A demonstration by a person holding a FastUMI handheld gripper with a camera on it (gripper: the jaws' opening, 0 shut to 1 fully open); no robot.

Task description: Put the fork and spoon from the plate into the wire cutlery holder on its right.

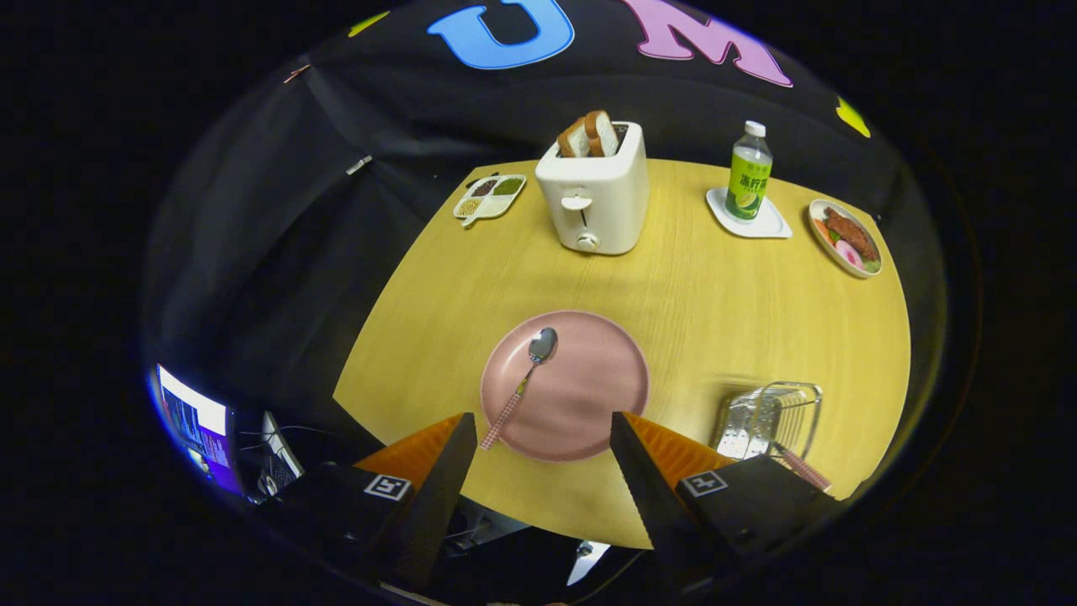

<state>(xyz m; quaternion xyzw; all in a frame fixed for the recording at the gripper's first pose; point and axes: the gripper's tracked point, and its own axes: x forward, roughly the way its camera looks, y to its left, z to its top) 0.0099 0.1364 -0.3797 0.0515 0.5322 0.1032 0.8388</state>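
Note:
A pink plate (589,396) lies on the yellow table just ahead of my fingers. On its left part rests a spoon (526,379), metal bowl pointing away, checkered handle reaching over the plate's near-left rim. To the plate's right stands the wire cutlery holder (770,419), with a checkered handle (801,468) sticking out of it toward me; I cannot tell which utensil that is. My gripper (543,429) hovers above the plate's near edge, open, nothing between the fingers. The spoon handle's end lies close to the left fingertip.
A white toaster (595,198) with bread slices stands beyond the plate. Farther back are a divided snack tray (490,198), a green bottle (748,172) on a white coaster, and a plate of food (845,237) at the right. A monitor (195,425) sits off the table's left.

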